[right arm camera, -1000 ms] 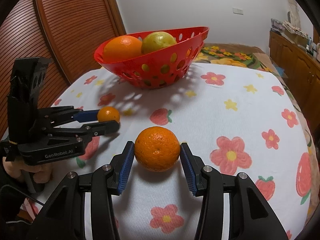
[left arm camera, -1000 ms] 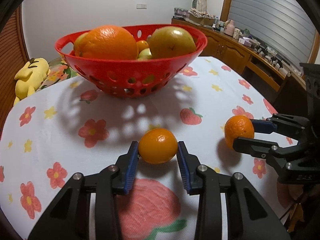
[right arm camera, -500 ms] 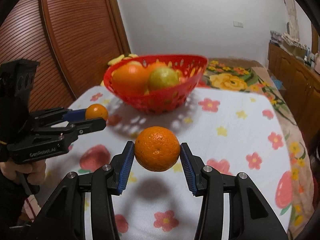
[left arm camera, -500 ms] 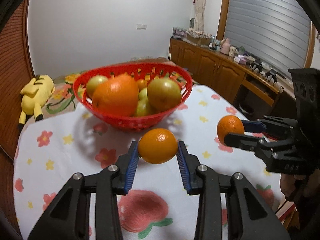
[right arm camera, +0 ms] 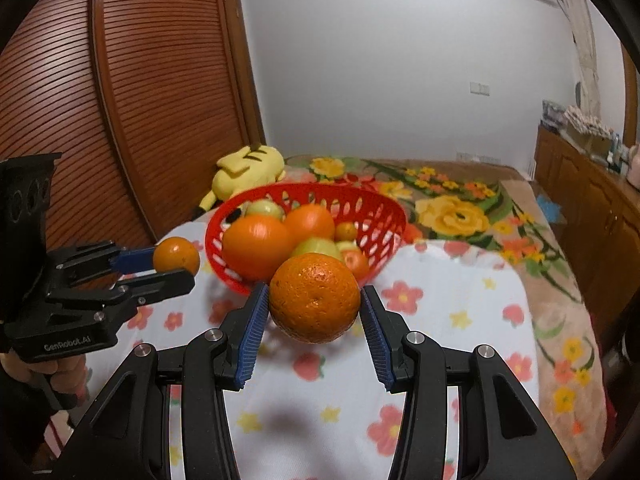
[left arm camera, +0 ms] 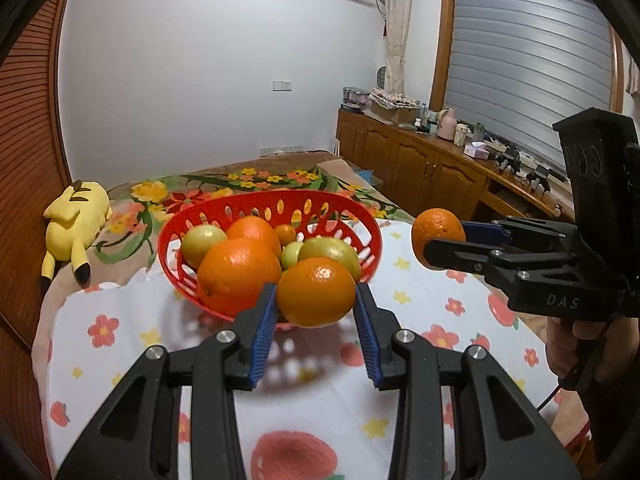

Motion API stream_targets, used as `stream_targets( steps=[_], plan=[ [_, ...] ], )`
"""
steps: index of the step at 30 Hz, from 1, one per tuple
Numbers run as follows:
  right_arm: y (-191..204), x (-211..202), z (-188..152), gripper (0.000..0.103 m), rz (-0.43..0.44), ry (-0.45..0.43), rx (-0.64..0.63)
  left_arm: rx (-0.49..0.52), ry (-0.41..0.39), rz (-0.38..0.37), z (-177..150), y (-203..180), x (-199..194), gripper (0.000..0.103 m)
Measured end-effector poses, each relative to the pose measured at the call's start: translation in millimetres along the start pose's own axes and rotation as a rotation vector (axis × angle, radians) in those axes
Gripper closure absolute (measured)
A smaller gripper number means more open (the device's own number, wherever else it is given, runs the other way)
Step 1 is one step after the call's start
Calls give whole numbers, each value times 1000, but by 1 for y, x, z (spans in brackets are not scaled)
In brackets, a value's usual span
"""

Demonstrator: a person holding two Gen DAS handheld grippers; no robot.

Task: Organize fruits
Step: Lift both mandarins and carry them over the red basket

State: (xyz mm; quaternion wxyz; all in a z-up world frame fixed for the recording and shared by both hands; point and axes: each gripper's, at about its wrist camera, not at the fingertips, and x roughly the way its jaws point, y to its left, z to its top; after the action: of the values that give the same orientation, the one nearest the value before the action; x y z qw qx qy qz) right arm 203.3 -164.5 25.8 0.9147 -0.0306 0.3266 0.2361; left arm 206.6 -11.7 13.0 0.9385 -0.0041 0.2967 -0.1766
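Clamping a smooth orange in the left gripper and a pebbly orange in the right gripper, both now lifted off the tablecloth toward the red basket at 12 o'clock, with the cabinet at 2 o'clock clear only from the left wrist.

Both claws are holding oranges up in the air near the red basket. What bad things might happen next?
1. The basket is already piled with fruit, so a dropped orange may bounce off the big orange and roll out.
2. The left claw grips its small orange only at the sides, above the table; it might slip.
3. The right claw with its orange is heading for the same basket, so the claws could bump.
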Motion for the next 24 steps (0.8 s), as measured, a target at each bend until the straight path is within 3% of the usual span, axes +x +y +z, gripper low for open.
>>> stream_targets(
  steps=[24],
  plan=[
    [-37, 106, 59, 56, 13, 109, -60, -44, 21, 21, 45, 37, 55, 67]
  ],
)
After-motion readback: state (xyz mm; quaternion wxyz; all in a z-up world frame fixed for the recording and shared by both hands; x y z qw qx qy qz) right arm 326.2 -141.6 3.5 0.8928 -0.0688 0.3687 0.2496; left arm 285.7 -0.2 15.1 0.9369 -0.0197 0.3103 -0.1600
